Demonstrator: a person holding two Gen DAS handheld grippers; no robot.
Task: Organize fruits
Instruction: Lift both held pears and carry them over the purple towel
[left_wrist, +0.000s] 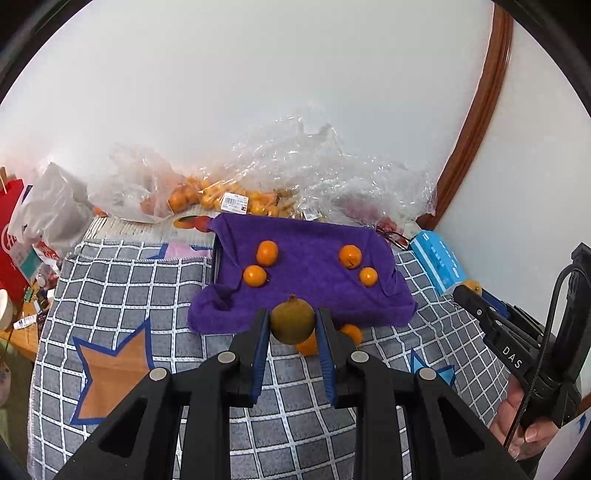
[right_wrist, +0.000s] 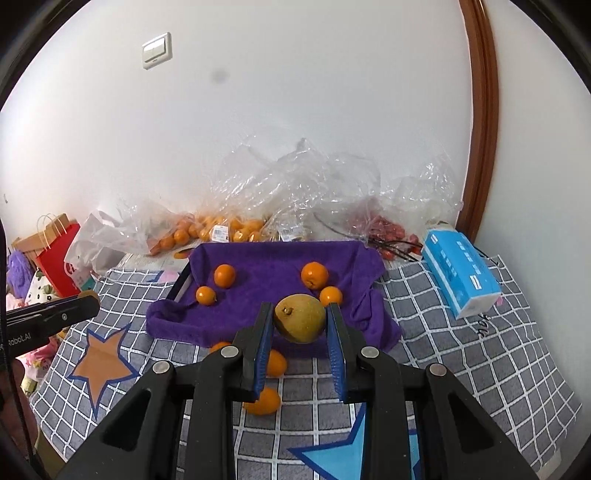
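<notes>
Towel-lined tray mid-bed, fruit on and before it, bags behind.

We note four oranges (right_wrist: 224, 275) on the towel (right_wrist: 266, 266), two left, two right; the towel drapes a tray (left_wrist: 216, 258) on the checked blanket (right_wrist: 480, 362). Loose oranges (right_wrist: 263, 402) lie on the blanket before the towel's near edge. Plastic bags (right_wrist: 295, 184) of fruit sit behind, against the wall. A tissue pack (right_wrist: 458, 273) lies right of the towel; a paper bag (right_wrist: 59, 254) stands far left.
</notes>
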